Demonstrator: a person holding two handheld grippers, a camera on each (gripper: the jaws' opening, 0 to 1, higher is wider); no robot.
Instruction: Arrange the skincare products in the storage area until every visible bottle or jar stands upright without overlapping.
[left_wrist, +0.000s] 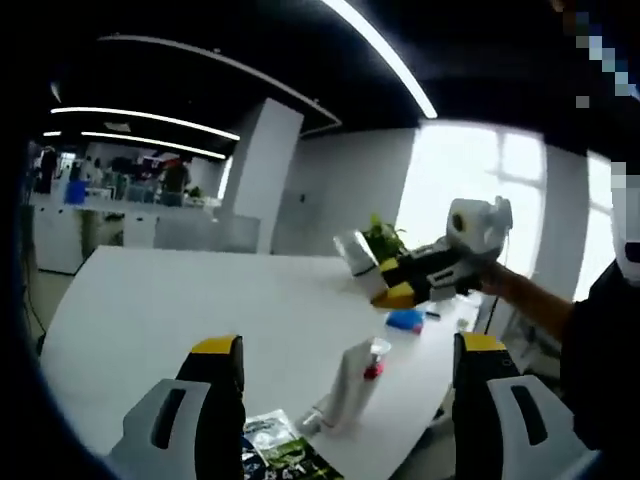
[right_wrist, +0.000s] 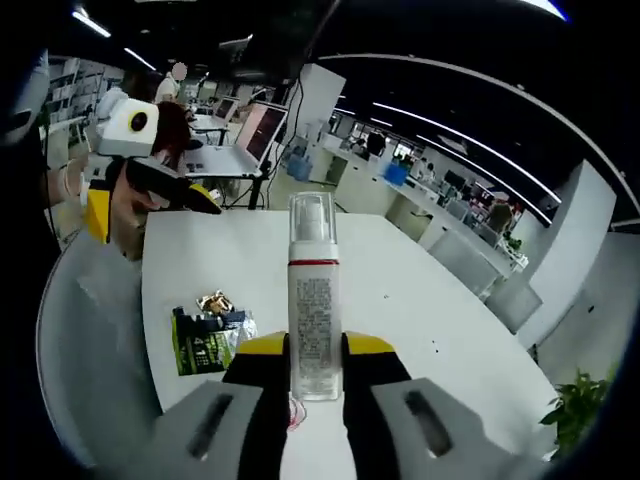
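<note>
A white pump bottle (right_wrist: 313, 300) with a red band and printed label stands upright between my right gripper's (right_wrist: 315, 345) jaws, which are shut on its lower half. In the left gripper view the same bottle (left_wrist: 357, 258) hangs tilted above the white table (left_wrist: 180, 300), held by the right gripper (left_wrist: 386, 280) coming in from the right. A white tube with a red cap (left_wrist: 350, 385) lies on the table between the wide-apart jaws of my open left gripper (left_wrist: 348, 345). The left gripper (right_wrist: 160, 195) appears at the upper left of the right gripper view.
Green and silvery sachets (right_wrist: 205, 335) lie on the table near its edge, also low in the left gripper view as sachets (left_wrist: 275, 445). A small blue item (left_wrist: 405, 320) sits near the far edge. A potted plant (left_wrist: 385, 238) stands behind. A person's sleeve (left_wrist: 600, 360) is at the right.
</note>
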